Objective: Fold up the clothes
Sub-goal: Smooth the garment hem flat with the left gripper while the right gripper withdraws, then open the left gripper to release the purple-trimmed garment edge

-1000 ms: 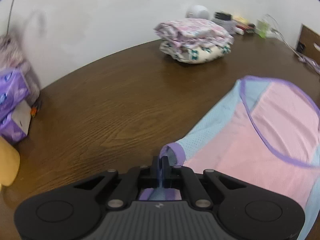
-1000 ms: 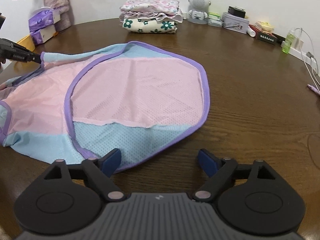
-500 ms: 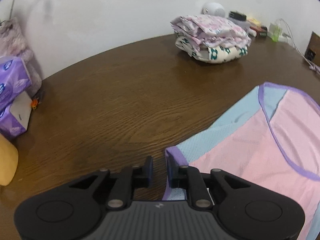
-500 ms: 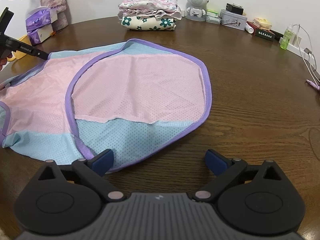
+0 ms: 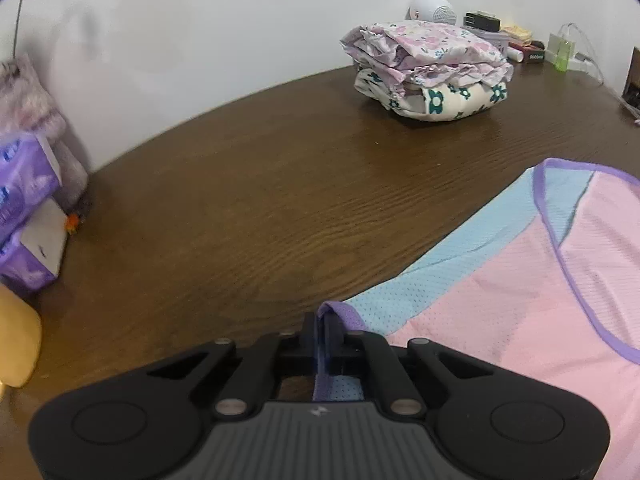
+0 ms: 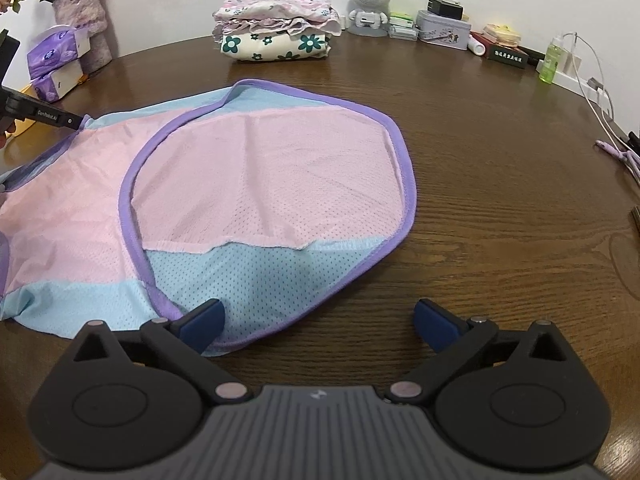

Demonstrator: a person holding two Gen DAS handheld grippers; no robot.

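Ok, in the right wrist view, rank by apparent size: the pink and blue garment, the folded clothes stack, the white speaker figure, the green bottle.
Largest to smallest as they look:
1. pink and blue garment, nearest the camera, so partly inflated
2. folded clothes stack
3. white speaker figure
4. green bottle
The last two sit far back near the fisheye edge, so their order is unsure.

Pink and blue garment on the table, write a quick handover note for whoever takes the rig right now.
Left tool: shut on the purple-trimmed corner of the garment.
Right tool: jaws just opened wide, nothing between the pads, hovering at the garment's near edge.
Garment: spread on the wooden table, one side already folded over the middle.
Folded stack: at the far edge, done.
Left: finish folding this garment, then add it to the stack.
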